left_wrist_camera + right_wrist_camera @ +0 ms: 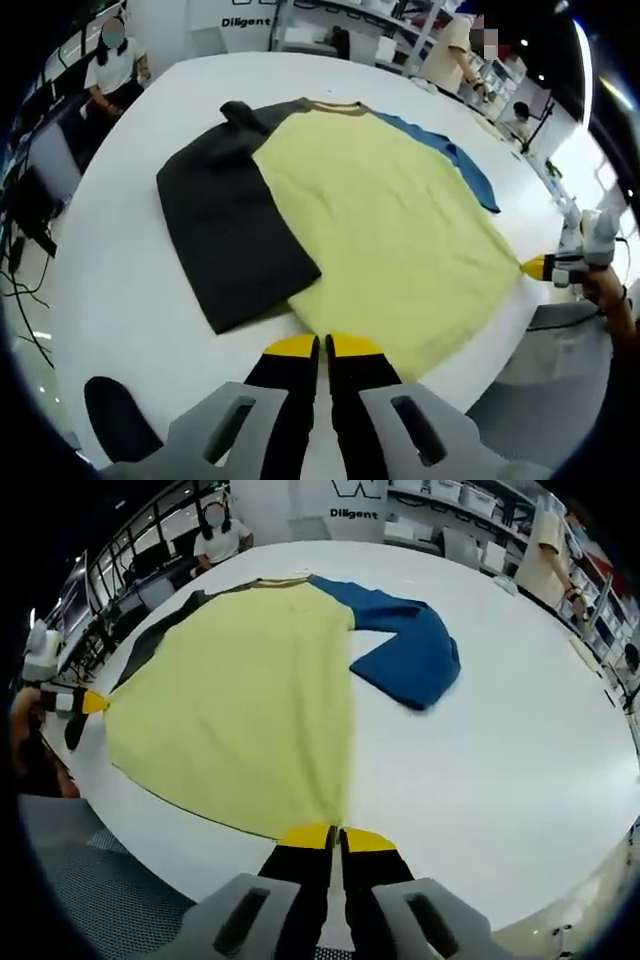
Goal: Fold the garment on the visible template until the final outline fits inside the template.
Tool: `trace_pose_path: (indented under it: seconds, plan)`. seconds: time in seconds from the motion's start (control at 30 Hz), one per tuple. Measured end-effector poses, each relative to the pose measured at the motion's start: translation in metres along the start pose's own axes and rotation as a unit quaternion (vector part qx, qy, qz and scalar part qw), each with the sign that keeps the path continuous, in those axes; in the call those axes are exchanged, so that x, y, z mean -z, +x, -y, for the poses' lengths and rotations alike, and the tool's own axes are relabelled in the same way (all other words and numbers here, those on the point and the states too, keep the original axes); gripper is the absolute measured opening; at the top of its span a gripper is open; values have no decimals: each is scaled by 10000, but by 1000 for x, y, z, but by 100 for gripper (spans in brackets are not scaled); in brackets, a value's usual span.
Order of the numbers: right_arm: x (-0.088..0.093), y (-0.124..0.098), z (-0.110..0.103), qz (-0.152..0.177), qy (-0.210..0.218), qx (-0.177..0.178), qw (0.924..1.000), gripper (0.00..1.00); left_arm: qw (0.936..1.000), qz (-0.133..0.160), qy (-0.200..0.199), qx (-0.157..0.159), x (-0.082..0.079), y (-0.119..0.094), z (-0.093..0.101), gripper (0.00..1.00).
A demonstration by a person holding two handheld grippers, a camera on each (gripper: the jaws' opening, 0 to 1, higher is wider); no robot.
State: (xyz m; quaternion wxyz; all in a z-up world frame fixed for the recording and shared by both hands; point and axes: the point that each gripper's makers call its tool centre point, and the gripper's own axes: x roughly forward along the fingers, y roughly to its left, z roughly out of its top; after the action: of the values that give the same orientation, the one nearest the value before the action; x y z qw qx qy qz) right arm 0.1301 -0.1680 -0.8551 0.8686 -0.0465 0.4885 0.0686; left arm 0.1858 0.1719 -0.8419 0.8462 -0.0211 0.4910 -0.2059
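Observation:
A yellow shirt (390,220) with blue sleeves lies spread on the white table, its brown collar (335,106) at the far end. Its left part covers a dark rectangular template (225,225). One blue sleeve (405,645) lies folded out to the right on bare table. My left gripper (322,345) is shut on the near hem corner, and it shows at the left edge of the right gripper view (95,702). My right gripper (335,835) is shut on the other hem corner (535,267). The hem runs taut between them.
The round white table (500,760) has bare room right of the shirt. Its edge runs close under both grippers. A seated person (115,65) is at the far left, another stands by shelves (455,50) behind. Cables hang at the left.

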Motion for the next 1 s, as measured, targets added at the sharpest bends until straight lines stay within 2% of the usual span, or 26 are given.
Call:
trace_pose_path:
  seconds: [0.13,0.17,0.53,0.67,1.0]
  plan:
    - [-7,-1,-2,150,15,-34,9999,16,10000,-8,18,10,-5,-2,4,1]
    - [-9,-1,-3,179,23,-56,9998,17,10000,-11,22,14,-6,-2,5,1]
    - [-13,-1,-8,323,33,-190,9993,21,9994,35,176,286,-29,1,28,0]
    - [-12,-1,-10,330,64,-217,9992,21,9982,46,318,513,-45,7,43,0]
    - [-11,-2,-7,329,117,-217,9992,22,9954,-25,583,756,-60,30,65,0]
